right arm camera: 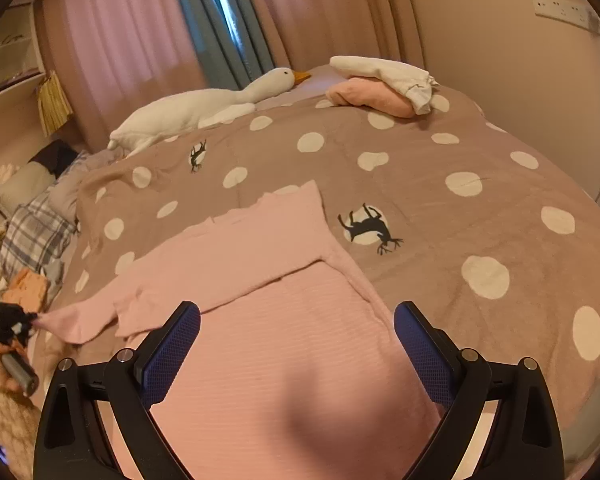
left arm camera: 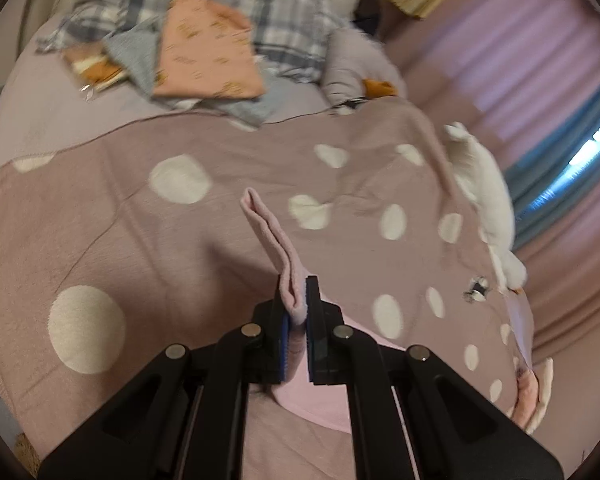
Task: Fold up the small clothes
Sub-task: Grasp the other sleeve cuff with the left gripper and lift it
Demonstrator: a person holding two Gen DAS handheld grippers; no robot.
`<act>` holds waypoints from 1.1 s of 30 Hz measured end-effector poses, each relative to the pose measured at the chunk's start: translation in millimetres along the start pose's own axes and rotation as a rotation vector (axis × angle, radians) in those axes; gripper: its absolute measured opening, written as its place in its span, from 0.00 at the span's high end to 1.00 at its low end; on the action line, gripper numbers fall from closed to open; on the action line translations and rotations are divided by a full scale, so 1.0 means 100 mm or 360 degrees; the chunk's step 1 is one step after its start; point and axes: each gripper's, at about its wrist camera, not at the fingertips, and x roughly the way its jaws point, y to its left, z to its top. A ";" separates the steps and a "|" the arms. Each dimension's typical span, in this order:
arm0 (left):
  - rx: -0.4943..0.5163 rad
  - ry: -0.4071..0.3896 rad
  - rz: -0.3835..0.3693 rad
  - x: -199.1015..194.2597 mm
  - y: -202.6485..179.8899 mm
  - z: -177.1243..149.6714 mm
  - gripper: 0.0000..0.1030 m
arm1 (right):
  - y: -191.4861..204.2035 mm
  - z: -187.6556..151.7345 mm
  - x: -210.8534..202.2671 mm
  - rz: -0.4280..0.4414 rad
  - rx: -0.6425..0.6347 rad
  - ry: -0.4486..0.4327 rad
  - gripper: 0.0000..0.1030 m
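Left wrist view: the left gripper (left arm camera: 298,300) has its fingers clamped on the cuff of the pink top (left arm camera: 278,248), and the folded sleeve end sticks up past the fingertips. Beyond them there's a pile of folded clothes (left arm camera: 204,48) on the bed. Over in the right wrist view, the right gripper (right arm camera: 296,344) has its fingers spread wide with nothing pinched, hovering over the pink top's body, which lies flat on the polka-dot blanket (right arm camera: 460,152). A plush goose (right arm camera: 204,104) lies far past the fingertips.
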 end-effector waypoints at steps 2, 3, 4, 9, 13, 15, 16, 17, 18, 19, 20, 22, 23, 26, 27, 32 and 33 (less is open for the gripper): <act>0.0054 -0.0013 -0.0034 -0.08 -0.14 -0.01 0.95 | -0.02 0.00 -0.01 0.0001 0.0010 -0.0002 0.06; 0.0088 -0.0020 -0.0045 -0.12 -0.22 -0.03 0.95 | -0.03 0.00 -0.01 0.0002 0.0013 -0.0002 0.06; 0.0137 -0.0021 -0.0061 -0.16 -0.31 -0.05 0.95 | -0.04 0.00 -0.01 0.0002 0.0016 -0.0004 0.06; 0.0294 -0.0004 -0.0166 -0.30 -0.65 -0.17 0.95 | -0.07 0.00 -0.03 0.0011 0.0038 -0.0009 0.06; 0.0433 0.0057 -0.0233 -0.33 -0.95 -0.35 0.95 | -0.09 0.00 -0.03 0.0013 0.0044 -0.0011 0.06; 0.0505 0.0077 -0.0255 -0.34 -1.08 -0.46 0.95 | -0.10 -0.01 -0.04 0.0014 0.0050 -0.0012 0.06; 0.0545 0.0090 -0.0267 -0.33 -1.15 -0.53 0.95 | -0.11 -0.01 -0.04 0.0014 0.0053 -0.0012 0.06; 0.0574 0.0106 -0.0273 -0.33 -1.20 -0.58 0.95 | -0.12 -0.02 -0.04 0.0013 0.0057 -0.0010 0.06; 0.0603 0.0127 -0.0279 -0.31 -1.26 -0.65 0.95 | -0.12 -0.02 -0.04 0.0012 0.0061 -0.0011 0.06; 0.0635 0.0147 -0.0292 -0.30 -1.31 -0.72 0.95 | -0.13 -0.02 -0.05 0.0011 0.0066 -0.0011 0.06; 0.0665 0.0164 -0.0301 -0.29 -1.36 -0.78 0.95 | -0.14 -0.03 -0.05 0.0012 0.0070 -0.0008 0.06; 0.0738 0.0203 -0.0310 -0.26 -1.47 -0.94 0.95 | -0.15 -0.03 -0.05 0.0014 0.0079 -0.0010 0.06; 0.0767 0.0221 -0.0312 -0.24 -1.51 -1.00 0.95 | -0.16 -0.04 -0.06 0.0014 0.0081 -0.0011 0.06; 0.0834 0.0324 -0.0316 -0.14 -1.61 -1.25 0.95 | -0.18 -0.04 -0.05 0.0013 0.0089 -0.0010 0.06; 0.0851 0.0347 -0.0314 -0.11 -1.63 -1.30 0.94 | -0.19 -0.05 -0.05 0.0011 0.0093 -0.0007 0.06; 0.0950 0.0469 -0.0294 0.05 -1.71 -1.66 0.94 | -0.22 -0.07 -0.03 0.0011 0.0109 0.0019 0.06; 0.0968 0.0489 -0.0289 0.08 -1.72 -1.72 0.94 | -0.22 -0.08 -0.03 0.0010 0.0110 0.0022 0.06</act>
